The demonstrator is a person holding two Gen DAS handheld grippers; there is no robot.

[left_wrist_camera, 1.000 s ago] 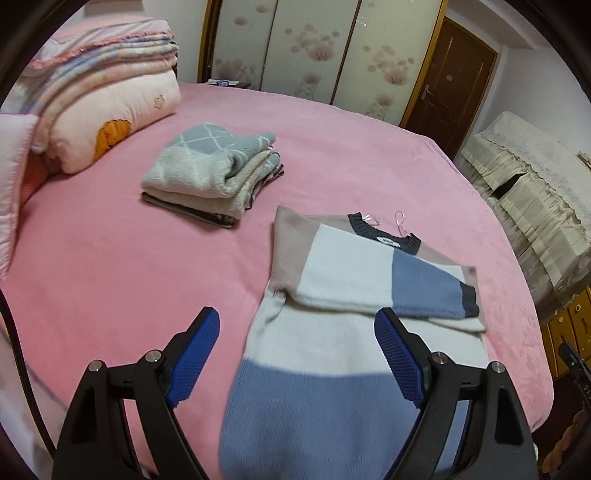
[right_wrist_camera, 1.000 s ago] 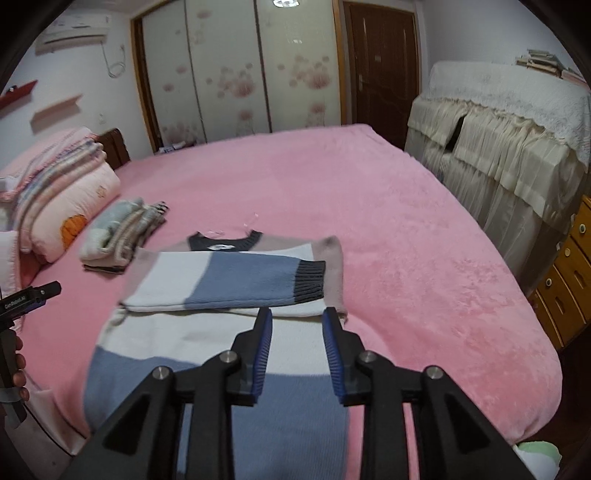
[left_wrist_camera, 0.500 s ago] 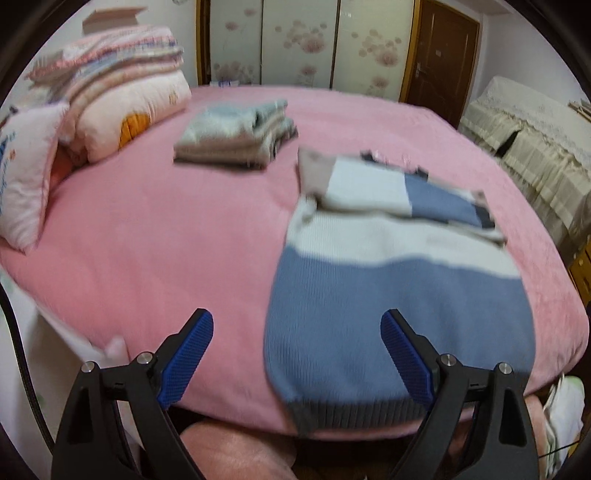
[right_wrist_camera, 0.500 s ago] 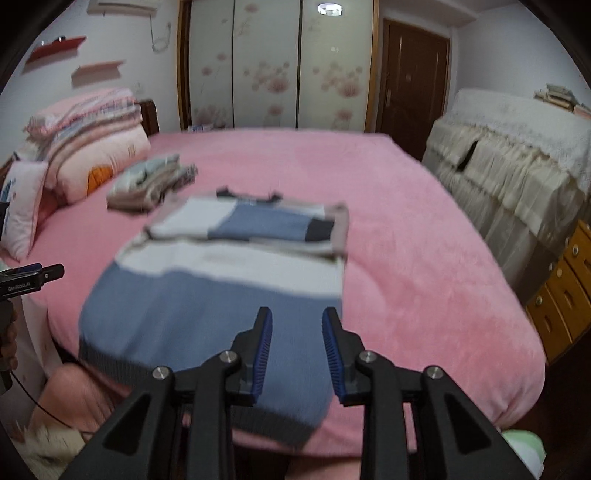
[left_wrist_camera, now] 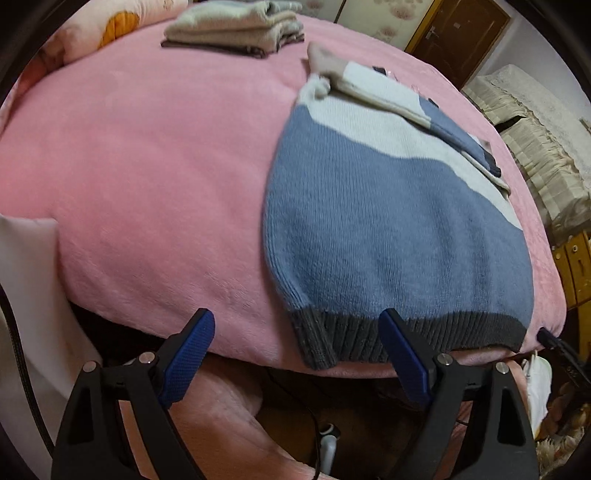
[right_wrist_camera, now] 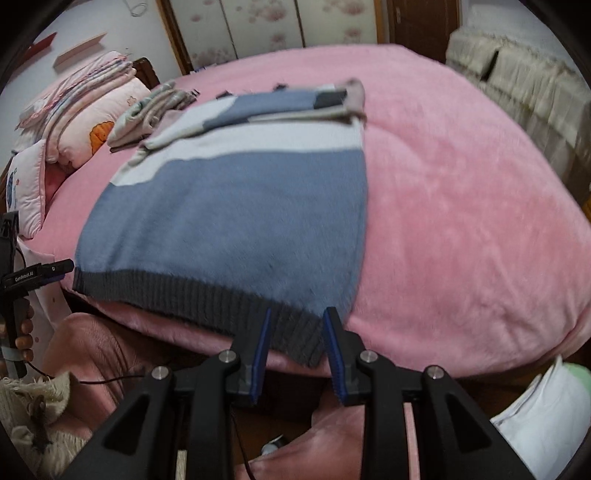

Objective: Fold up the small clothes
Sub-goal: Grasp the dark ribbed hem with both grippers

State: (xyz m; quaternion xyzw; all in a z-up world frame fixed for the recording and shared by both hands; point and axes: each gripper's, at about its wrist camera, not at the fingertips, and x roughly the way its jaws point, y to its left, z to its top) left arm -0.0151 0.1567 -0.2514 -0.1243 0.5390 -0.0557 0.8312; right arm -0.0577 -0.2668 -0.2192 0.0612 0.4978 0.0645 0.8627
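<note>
- A knitted sweater (left_wrist_camera: 388,229) in blue, white and beige blocks is seen lying flat on a pink bed (left_wrist_camera: 147,166), with its dark grey ribbed hem (right_wrist_camera: 192,291) draped over the near edge of the mattress.
- Both sleeves are seen folded across the chest at the far end, so the next fold is judged to be the hem carried up toward the collar.
- The left gripper (left_wrist_camera: 295,354) is seen just below the hem's left corner; its jaws are spread wide and narrowing slightly, with nothing pressed between them.
- The right gripper (right_wrist_camera: 297,350) is seen at the hem's right corner, its jaws set narrow. The ribbed corner appears in the gap, but no pinch is visible.
- The knit is judged soft, limp and fairly light; it is likely to sag and stretch when lifted by one point, so both hem corners are the places to be taken.
- The thick ribbing is judged to offer the firmest hold.
- A stack of folded clothes (left_wrist_camera: 236,26) is seen farther up the bed, well apart from the sweater.
</note>
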